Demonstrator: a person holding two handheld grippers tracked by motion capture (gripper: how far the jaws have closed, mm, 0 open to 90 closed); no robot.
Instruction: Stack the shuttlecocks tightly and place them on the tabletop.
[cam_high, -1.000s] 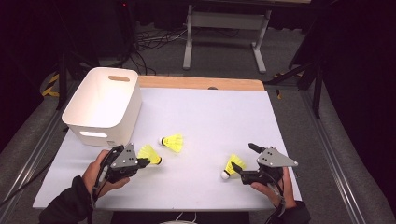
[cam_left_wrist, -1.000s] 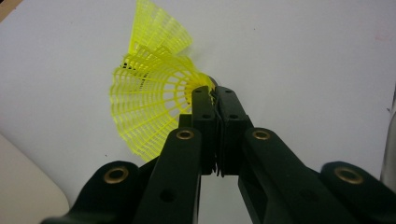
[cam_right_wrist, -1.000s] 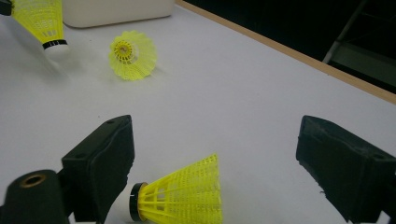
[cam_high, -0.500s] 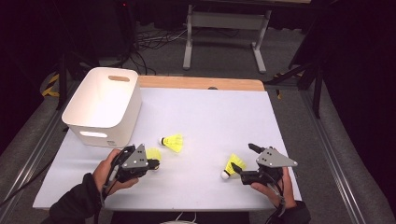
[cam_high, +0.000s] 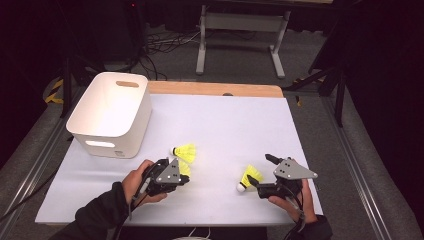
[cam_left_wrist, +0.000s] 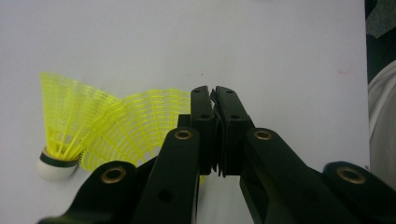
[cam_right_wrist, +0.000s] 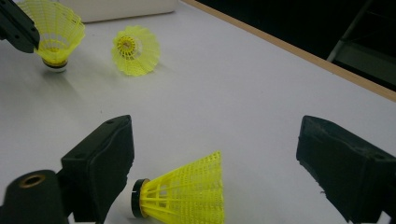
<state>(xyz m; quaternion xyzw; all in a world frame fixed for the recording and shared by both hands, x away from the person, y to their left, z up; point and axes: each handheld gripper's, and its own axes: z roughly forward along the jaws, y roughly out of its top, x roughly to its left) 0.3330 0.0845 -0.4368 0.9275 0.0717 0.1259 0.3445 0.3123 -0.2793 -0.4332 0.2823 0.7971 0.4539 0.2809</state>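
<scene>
2 grippers work here. The left gripper (cam_high: 181, 176) is clamped on the skirt of a yellow plastic shuttlecock (cam_left_wrist: 140, 128), a second yellow shuttlecock (cam_high: 185, 151) just beyond. The right gripper (cam_right_wrist: 215, 163) gapes wide around a third yellow shuttlecock (cam_right_wrist: 184, 193) lying crosswise, cork toward its left jaw. Since 1 second ago, the left gripper has slid rightward; the white plastic bin (cam_high: 90, 131) stands beyond it.

Hand-held gripper (cam_left_wrist: 215, 100) pinches yellow shuttlecock skirt (cam_left_wrist: 140, 126) w/ another (cam_left_wrist: 65, 130) beside.

table brightly lit | surroundings dark | soft shadows | near fingers blurred
</scene>
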